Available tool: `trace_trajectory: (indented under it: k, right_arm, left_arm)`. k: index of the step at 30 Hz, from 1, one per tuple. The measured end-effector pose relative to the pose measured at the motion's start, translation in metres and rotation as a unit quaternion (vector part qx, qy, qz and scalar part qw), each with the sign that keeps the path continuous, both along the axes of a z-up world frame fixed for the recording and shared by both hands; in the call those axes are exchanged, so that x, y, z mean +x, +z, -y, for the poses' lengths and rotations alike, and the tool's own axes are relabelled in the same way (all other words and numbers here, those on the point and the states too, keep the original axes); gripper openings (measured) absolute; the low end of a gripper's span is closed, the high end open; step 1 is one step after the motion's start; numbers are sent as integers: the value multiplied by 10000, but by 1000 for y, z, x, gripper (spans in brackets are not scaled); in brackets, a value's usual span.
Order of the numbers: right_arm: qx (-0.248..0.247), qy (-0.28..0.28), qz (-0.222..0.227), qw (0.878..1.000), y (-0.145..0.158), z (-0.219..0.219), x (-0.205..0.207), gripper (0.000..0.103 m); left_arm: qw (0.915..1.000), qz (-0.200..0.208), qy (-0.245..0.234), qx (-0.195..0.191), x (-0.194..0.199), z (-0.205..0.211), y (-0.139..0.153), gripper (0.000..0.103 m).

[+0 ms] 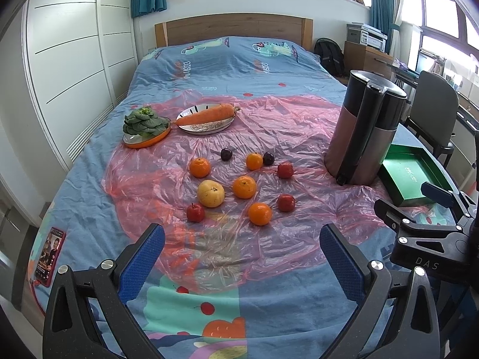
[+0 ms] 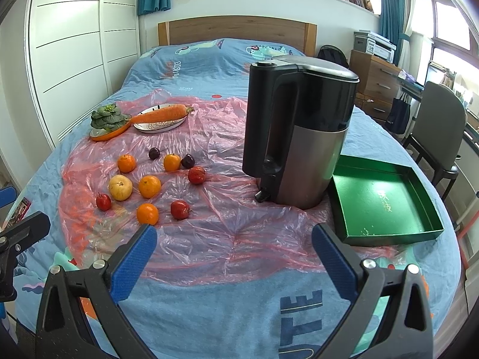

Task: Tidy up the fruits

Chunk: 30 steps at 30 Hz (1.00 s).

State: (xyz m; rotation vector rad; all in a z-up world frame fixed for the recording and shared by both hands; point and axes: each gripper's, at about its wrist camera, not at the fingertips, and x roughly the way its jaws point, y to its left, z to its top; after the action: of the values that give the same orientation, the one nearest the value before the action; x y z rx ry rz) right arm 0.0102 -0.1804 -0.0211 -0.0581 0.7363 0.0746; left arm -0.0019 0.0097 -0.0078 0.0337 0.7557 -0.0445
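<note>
Several fruits lie loose on a pink plastic sheet (image 1: 269, 137) on the bed: oranges (image 1: 244, 187) (image 2: 149, 186), red apples (image 1: 195, 212) (image 2: 180, 209), a yellow pear (image 1: 210, 193) (image 2: 120, 187) and dark plums (image 1: 226, 154) (image 2: 154, 153). A green box lid (image 2: 386, 200) (image 1: 408, 176) lies empty at the right. My left gripper (image 1: 242, 257) is open and empty, just short of the fruits. My right gripper (image 2: 235, 257) is open and empty over the sheet, in front of the kettle; it also shows in the left wrist view (image 1: 428, 209).
A tall black and steel kettle (image 2: 299, 131) (image 1: 365, 128) stands between the fruits and the green lid. A carrot on a plate (image 1: 206, 116) and greens on an orange dish (image 1: 146, 128) sit behind the fruits. A phone (image 1: 49, 255) lies at the bed's left edge. A chair (image 2: 440, 125) stands right.
</note>
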Motion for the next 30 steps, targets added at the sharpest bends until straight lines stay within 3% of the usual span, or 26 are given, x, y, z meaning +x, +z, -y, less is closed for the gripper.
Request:
trace_trajectory:
  k: [30]
  right_arm:
    - [197, -70, 145, 9997, -3, 4, 1, 103]
  left_arm:
    - [9993, -128, 305, -181, 12, -18, -12, 102]
